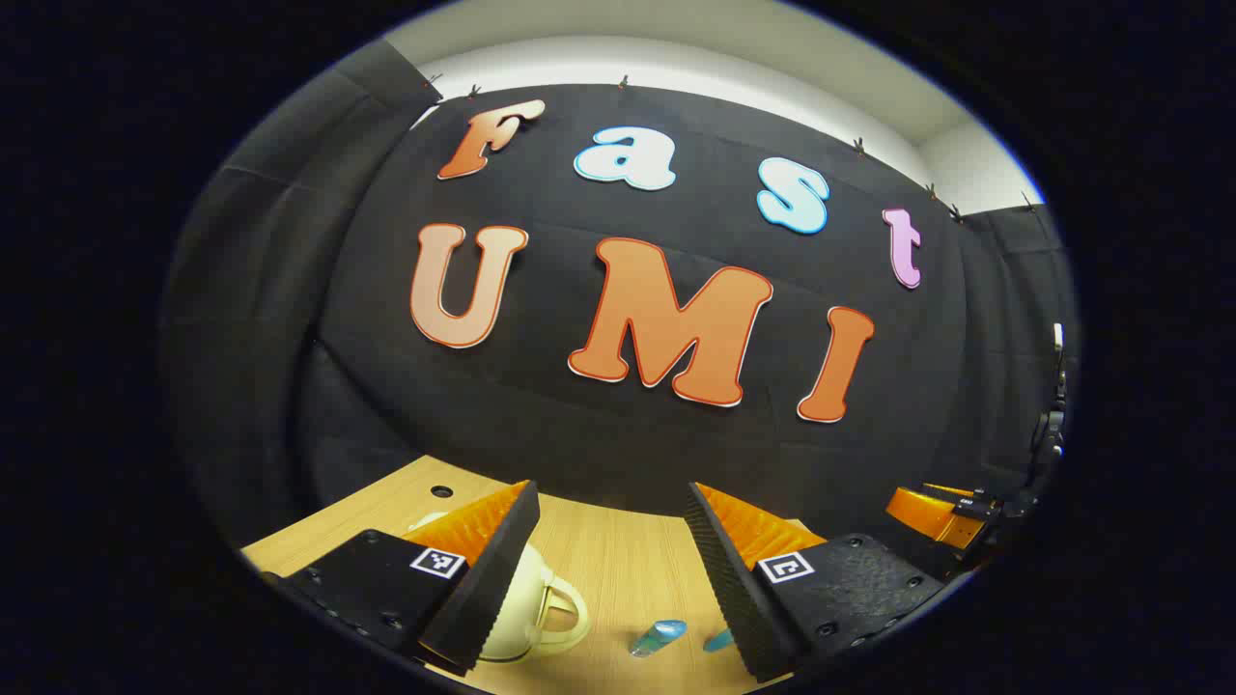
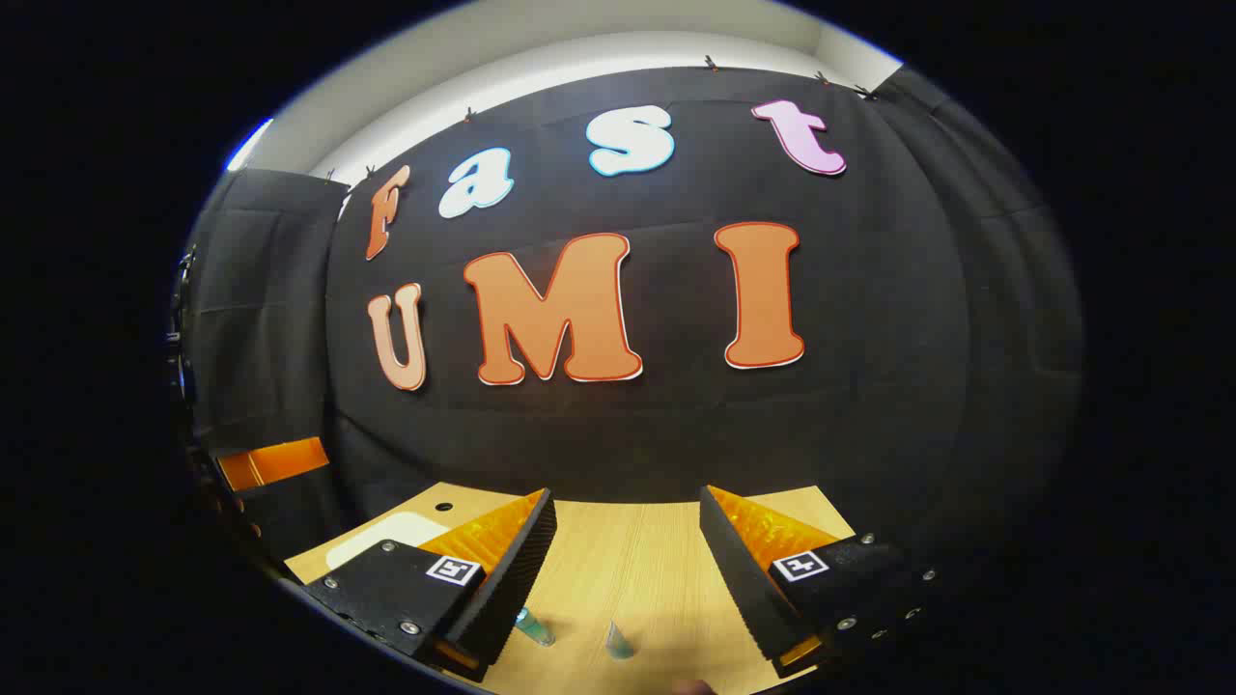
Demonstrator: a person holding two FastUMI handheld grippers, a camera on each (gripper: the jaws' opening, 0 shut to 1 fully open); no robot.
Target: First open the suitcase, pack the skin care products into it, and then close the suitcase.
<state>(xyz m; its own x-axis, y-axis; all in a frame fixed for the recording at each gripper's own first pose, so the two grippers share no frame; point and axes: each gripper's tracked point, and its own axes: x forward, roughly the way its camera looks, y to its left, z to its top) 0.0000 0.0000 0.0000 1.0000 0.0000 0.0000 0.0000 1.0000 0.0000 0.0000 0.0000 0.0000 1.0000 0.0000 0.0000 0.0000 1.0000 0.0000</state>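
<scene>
The cream-coloured rounded suitcase with a loop handle lies at about seven o'clock below the left gripper, partly behind its left finger, so this hand looks nearer for opening it. Small translucent blue-green skin care tubes lie between both pairs of spread, empty fingers, also under the right gripper. The suitcase appears closed, contents unseen.

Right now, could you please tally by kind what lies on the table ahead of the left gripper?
Cream suitcase: 1
Small blue skin care bottles: 2, the second partly hidden by a finger
Total: 3
</scene>
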